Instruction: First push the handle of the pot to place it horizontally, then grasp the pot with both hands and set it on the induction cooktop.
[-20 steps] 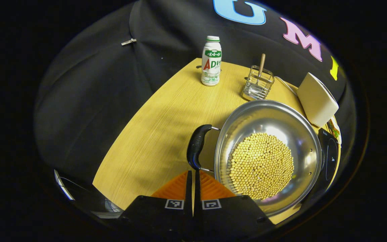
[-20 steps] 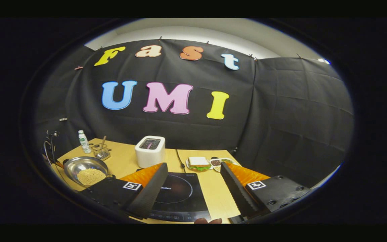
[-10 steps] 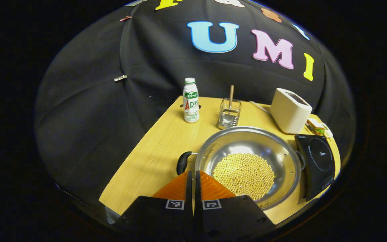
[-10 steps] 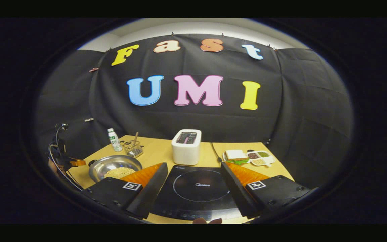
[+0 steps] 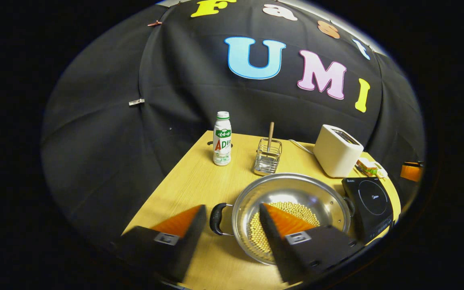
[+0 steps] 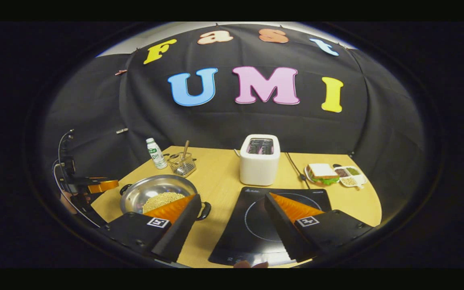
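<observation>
Left gripper (image 5: 232, 209): jaws wide apart, holding nothing; raised above the near left edge of the pot, with the pot's left handle (image 5: 216, 218) between the two fingers in the left gripper view.
Right gripper (image 6: 232, 201): jaws wide apart, empty; above the near part of the table (image 6: 220, 181), its left finger over the pot's right side, its right finger over the cooktop (image 6: 256, 217).
Pot (image 5: 292, 193): steel, on the table left of the cooktop, just beside it, with pale beans (image 5: 300, 209) in the bottom; black handles lying out to left and right.
Cooktop: black, flat, bare on top.
Far side: bottle (image 5: 222, 139), wire holder (image 5: 268, 157), toaster (image 5: 336, 150).
Far right: sandwich plate (image 6: 321, 174).
</observation>
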